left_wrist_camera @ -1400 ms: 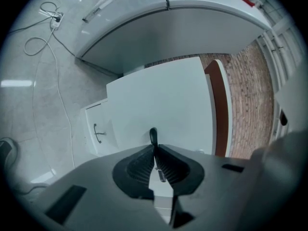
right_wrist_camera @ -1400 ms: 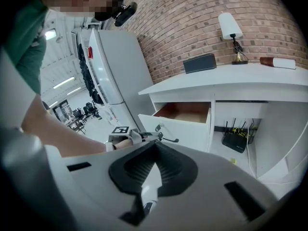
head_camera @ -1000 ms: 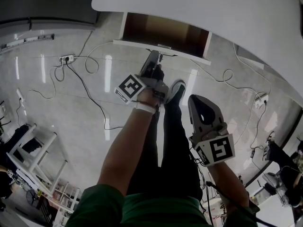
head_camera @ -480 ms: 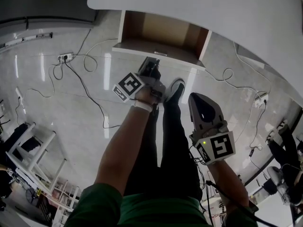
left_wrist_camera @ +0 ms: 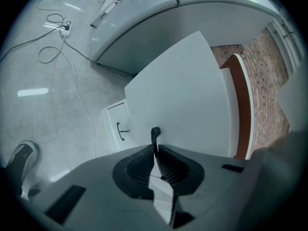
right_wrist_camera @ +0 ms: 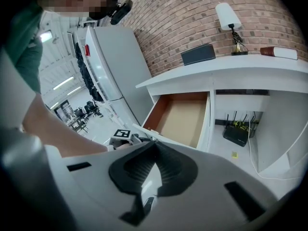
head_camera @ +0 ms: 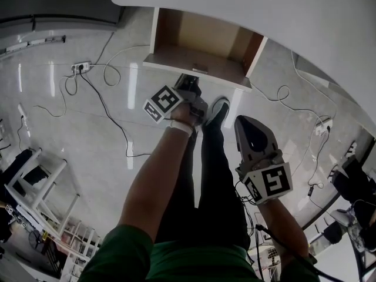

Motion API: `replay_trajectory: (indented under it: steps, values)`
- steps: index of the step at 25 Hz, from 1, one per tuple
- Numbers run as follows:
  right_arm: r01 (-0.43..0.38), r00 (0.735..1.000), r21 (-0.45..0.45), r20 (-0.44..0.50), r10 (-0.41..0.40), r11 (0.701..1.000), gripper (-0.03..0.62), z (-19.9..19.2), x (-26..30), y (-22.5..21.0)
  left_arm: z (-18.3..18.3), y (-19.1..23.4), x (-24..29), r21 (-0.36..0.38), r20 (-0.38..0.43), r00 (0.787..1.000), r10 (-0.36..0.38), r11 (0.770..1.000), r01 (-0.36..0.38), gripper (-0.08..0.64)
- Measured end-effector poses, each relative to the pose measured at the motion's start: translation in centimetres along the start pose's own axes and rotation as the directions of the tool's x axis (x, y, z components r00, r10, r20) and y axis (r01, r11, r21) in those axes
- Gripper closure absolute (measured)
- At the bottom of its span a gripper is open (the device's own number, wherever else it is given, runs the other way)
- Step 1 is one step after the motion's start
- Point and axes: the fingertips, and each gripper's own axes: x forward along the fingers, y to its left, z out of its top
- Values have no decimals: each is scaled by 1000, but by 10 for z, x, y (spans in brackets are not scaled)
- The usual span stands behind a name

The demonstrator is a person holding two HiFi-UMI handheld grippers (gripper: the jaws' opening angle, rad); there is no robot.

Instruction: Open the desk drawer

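The wooden desk drawer (head_camera: 202,40) stands pulled out from under the white desk top (head_camera: 282,16), its inside bare. My left gripper (head_camera: 194,80) is at the drawer's white front, shut on the small dark handle (left_wrist_camera: 155,133). In the left gripper view that white drawer front (left_wrist_camera: 178,100) fills the middle. My right gripper (head_camera: 244,123) hangs back by the person's right leg, shut, holding nothing. From the right gripper view (right_wrist_camera: 153,143) the open drawer (right_wrist_camera: 180,117) shows its brown floor.
Cables and a power strip (head_camera: 82,67) lie on the glossy floor at left. A white rack (head_camera: 35,181) stands at the lower left. Under the desk sits a black router (right_wrist_camera: 237,134). A lamp (right_wrist_camera: 230,16) and a dark box (right_wrist_camera: 198,54) rest on the desk.
The drawer has slid further out from under the desk, and my left gripper has come back toward the person with the handle. The right gripper has stayed put.
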Motion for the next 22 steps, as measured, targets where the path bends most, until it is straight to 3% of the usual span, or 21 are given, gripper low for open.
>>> replay_trajectory:
  steps: [5,12,22]
  values:
    - [-5,1000,-2,-9,5,1000,592,1,2,0,1,11,3,-10,2,999,34,999,-34,534]
    - [0,1000,3,-16,1,1000,592,-3,1,-2,1,11,4,-6,-9,1000,20,1000,-20,534]
    - [-9,1000,-34,11,9,999,592,23,-6,6,23,11,-41,6,34,999,37,999,-38,532]
